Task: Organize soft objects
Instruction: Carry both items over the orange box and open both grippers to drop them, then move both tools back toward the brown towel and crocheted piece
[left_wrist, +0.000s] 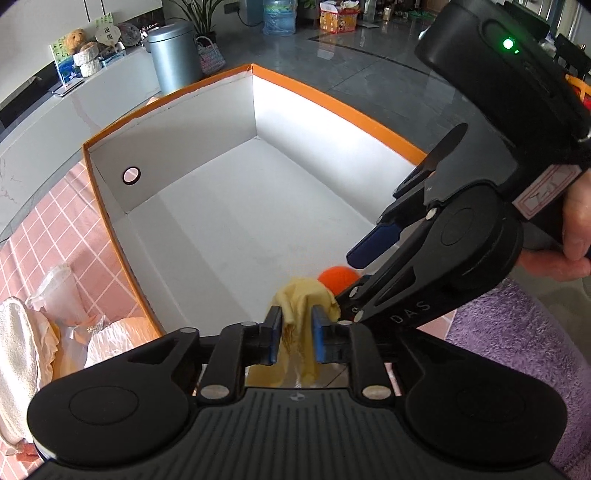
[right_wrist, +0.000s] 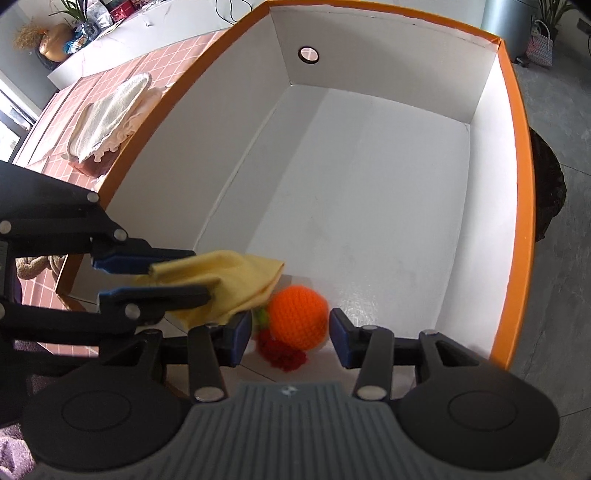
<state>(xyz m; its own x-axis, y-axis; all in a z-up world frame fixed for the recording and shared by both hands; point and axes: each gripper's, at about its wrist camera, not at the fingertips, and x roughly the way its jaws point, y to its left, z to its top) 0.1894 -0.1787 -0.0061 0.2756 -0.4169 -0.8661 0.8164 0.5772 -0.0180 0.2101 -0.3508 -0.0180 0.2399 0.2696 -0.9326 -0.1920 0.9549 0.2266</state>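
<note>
Soft objects number several across my two wrist views. One yellow cloth (left_wrist: 301, 295) sits at the bottom centre of the left wrist view, pinched between the two blue pads of my left gripper (left_wrist: 296, 332), which are pressed onto it; it hangs over the near edge of the box (left_wrist: 354, 114). One orange crocheted ball (right_wrist: 298, 317) lies on the white floor of that box at its near end, low in the centre of the right wrist view, with a red knitted piece (right_wrist: 282, 352) touching it below and a small green bit at its left side. My right gripper (right_wrist: 291, 336) has its fingers spread apart on either side of the ball, touching neither side of it that I can see. I count one box, orange-rimmed with white walls and one round hole in its far wall. It stands on one pink checked tablecloth (right_wrist: 110, 77). In the upper left of the right wrist view, one white towel (right_wrist: 107, 110) lies folded on that cloth, on top of a pale peach fabric, beside the box. At the lower right of the left wrist view I see one purple fuzzy fabric (left_wrist: 517, 350). One grey lidded bin (left_wrist: 171, 55) stands beyond the box, upper left.
</note>
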